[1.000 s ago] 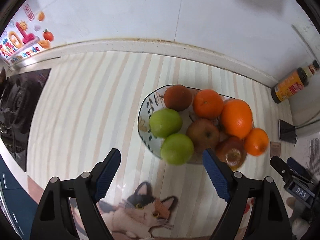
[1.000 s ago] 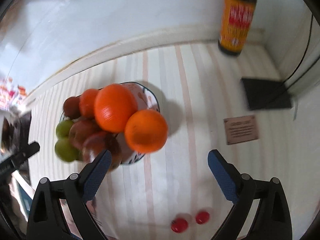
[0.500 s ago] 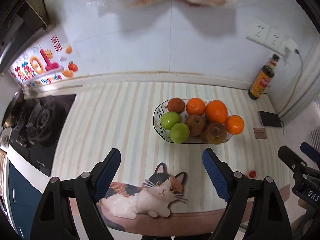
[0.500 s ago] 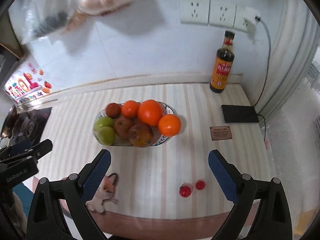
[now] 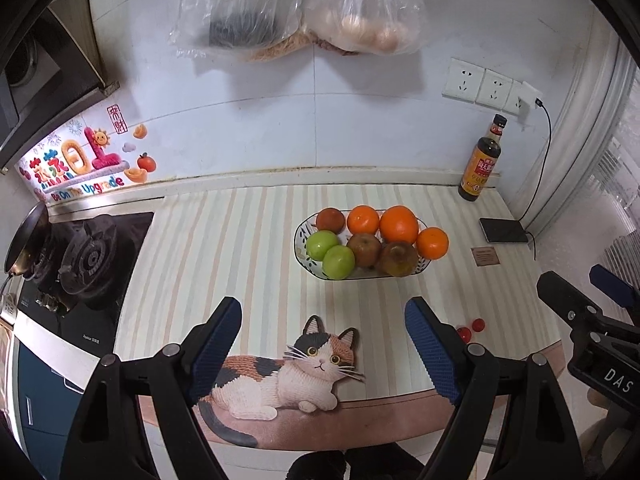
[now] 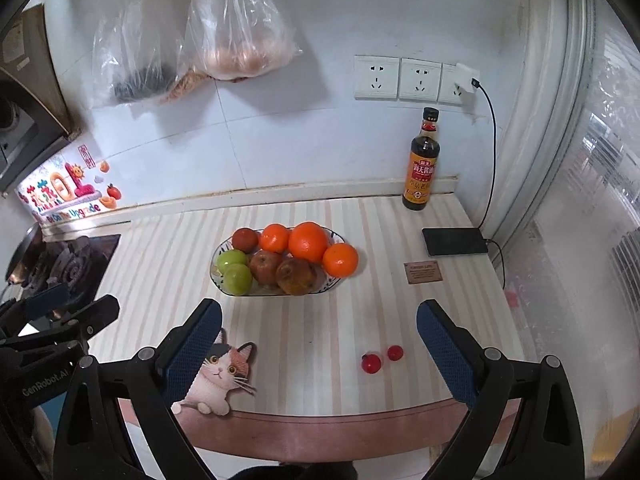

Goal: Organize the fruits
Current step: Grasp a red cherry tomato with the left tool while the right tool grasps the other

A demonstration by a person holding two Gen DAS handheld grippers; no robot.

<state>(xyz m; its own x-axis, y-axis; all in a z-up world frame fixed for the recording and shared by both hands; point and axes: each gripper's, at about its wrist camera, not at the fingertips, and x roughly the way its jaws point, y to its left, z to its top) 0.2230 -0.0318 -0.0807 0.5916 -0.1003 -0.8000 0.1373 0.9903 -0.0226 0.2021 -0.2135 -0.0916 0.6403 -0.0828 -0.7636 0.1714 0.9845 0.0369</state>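
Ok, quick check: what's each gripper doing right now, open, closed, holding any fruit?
Left gripper: open, fingers empty.
Right gripper: open, fingers empty.

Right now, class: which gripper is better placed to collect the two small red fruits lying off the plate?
Right gripper: it is open and the two small red fruits lie between its fingers; they sit right of the left gripper.

Both wrist cameras are looking steeply down from beyond the counter's near edge — left one sitting leftward, right one rightward — sharing the fruit bowl (image 5: 423, 270) (image 6: 335, 279) and back wall.
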